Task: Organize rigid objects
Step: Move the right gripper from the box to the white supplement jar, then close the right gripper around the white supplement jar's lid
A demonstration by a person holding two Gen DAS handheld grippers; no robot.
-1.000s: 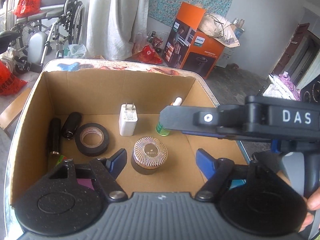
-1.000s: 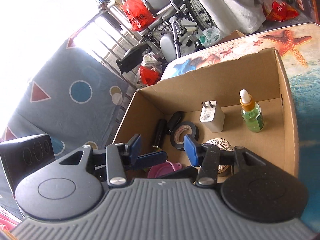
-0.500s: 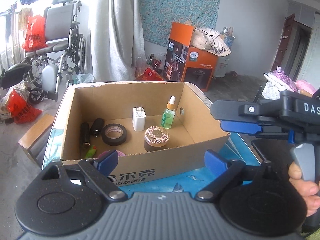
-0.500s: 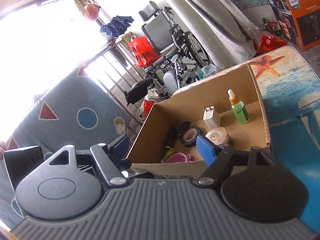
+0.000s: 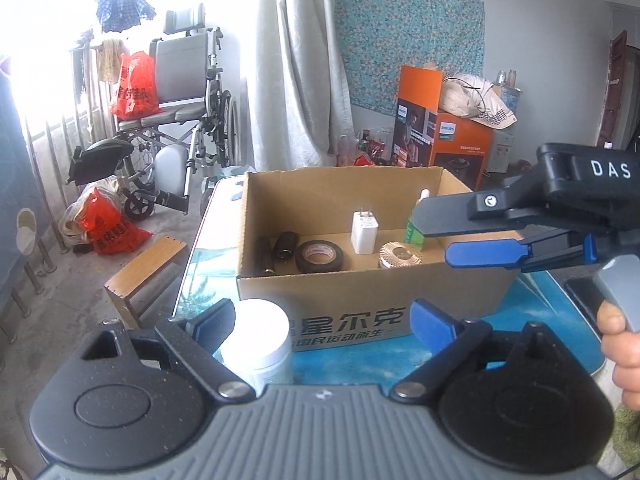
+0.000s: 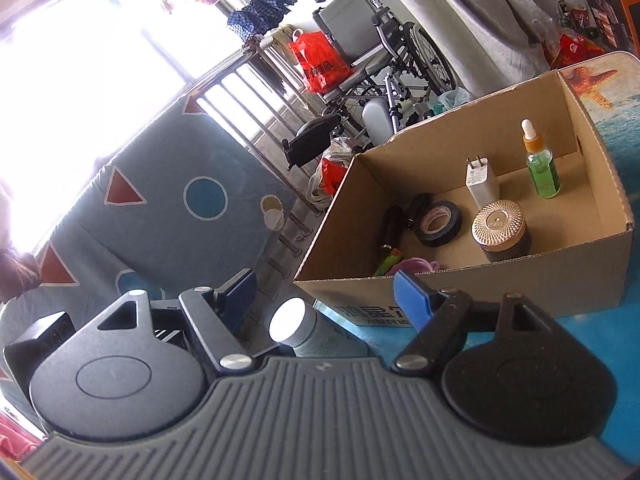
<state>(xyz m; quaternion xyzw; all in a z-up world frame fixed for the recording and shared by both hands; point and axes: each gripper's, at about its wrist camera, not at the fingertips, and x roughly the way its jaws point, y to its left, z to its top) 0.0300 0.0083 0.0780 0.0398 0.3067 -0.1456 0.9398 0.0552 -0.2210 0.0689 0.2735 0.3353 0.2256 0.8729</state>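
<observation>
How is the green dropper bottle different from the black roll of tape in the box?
The green dropper bottle stands upright, tall and thin; the black roll of tape lies flat, low and round. The bottle is see-through green with a white tip; the tape is solid black with a hole. Both sit inside the cardboard box.

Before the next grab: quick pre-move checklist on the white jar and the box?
1. Left gripper open, nothing held: ok.
2. Right gripper open, nothing held: ok.
3. White jar upright, outside the cardboard box: ok.
4. Jar centred between the left fingers: not ok, it sits by the left one.
5. Free floor in the box between gold-lidded jar and dropper bottle: ok.
6. Jar's lid tight: cannot tell.
</observation>
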